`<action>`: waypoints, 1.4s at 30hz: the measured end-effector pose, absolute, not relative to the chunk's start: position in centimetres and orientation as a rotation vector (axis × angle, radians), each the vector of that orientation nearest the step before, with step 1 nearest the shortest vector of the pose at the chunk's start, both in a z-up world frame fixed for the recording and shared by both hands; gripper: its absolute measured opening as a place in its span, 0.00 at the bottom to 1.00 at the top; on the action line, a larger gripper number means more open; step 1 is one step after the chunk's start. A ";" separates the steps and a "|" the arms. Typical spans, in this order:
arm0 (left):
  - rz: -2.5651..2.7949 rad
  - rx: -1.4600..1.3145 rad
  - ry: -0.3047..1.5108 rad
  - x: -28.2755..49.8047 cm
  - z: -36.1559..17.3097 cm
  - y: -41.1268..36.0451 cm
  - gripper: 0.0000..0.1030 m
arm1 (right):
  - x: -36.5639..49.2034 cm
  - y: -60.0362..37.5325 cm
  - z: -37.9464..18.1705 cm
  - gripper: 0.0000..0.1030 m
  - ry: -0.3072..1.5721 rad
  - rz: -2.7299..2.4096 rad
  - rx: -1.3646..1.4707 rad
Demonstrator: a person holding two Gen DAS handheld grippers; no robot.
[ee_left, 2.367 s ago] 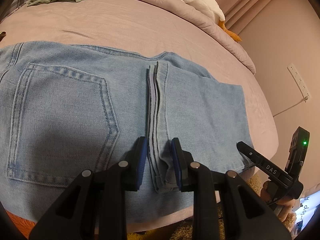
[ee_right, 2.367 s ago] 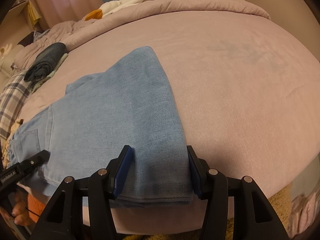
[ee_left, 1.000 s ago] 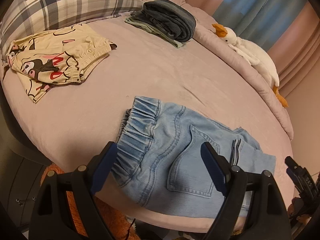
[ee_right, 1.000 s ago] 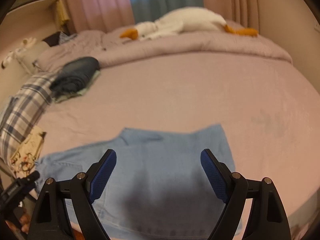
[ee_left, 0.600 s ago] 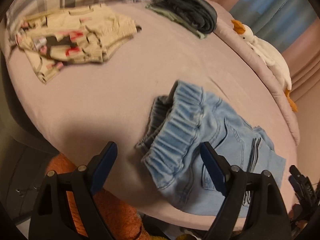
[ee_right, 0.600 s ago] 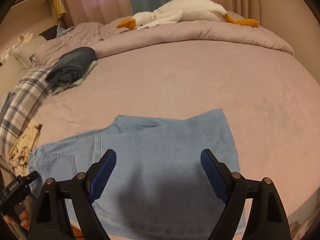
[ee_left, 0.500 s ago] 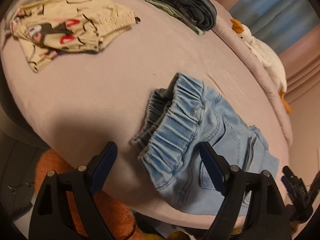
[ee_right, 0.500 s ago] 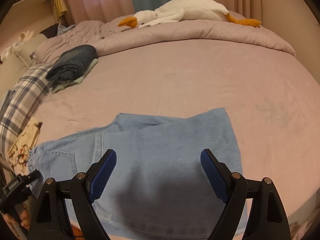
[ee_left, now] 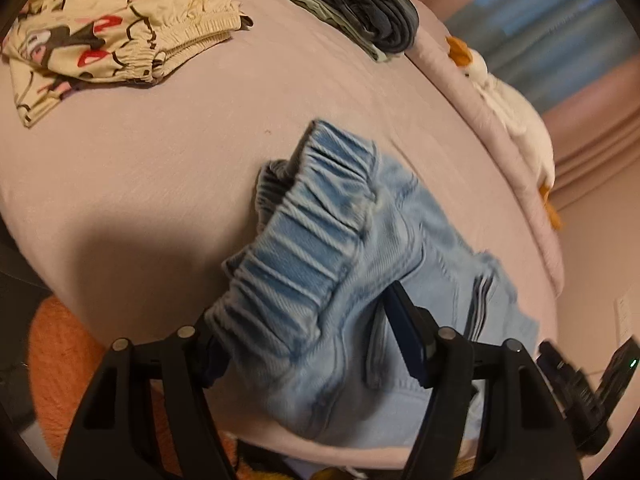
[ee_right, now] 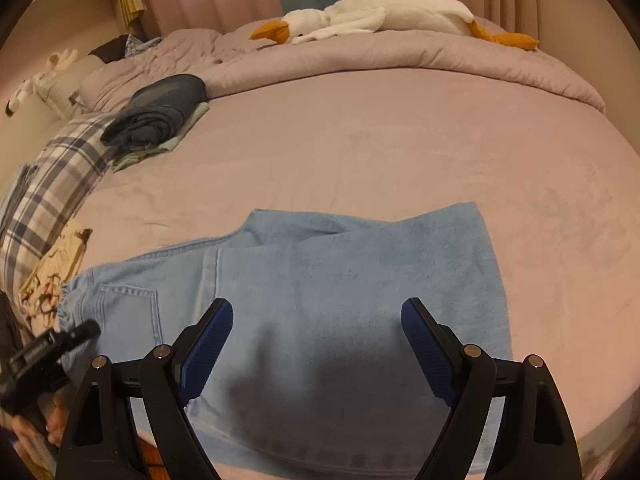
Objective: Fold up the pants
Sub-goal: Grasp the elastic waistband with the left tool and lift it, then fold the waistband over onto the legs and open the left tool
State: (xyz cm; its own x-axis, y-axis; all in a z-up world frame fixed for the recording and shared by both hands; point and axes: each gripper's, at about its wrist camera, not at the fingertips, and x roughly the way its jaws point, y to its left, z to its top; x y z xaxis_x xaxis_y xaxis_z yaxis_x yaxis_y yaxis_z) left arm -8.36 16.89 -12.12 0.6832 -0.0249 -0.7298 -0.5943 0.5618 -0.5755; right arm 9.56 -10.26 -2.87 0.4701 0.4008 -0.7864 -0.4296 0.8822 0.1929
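Jaws wide on both, left gripper straddling jeans waistband, right gripper above

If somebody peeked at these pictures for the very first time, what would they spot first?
Probably the light blue jeans, folded on the pink bed near its front edge, with their stretchy waistband bunched up between the left gripper's fingers. Next, the big white goose toy with its orange beak, lying on the rumpled blanket at the far side of the bed. The right gripper hovers open above the jeans.
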 end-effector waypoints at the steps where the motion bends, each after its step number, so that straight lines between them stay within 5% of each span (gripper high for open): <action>1: 0.373 -0.926 0.760 -8.3 -12.1 16.9 0.62 | 9.6 -10.3 -2.9 0.83 0.956 0.509 -0.030; 11: 0.342 -0.894 0.723 -7.3 -9.3 15.6 0.35 | 9.2 -11.5 -2.2 0.83 0.930 0.515 0.008; 22: 0.269 -0.688 0.639 -6.0 -2.2 9.6 0.32 | 10.0 -14.3 -2.0 0.83 0.927 0.465 0.088; 42: 0.016 -0.402 0.706 1.5 0.7 -1.8 0.32 | 11.2 -20.2 -2.4 0.83 0.921 0.379 0.230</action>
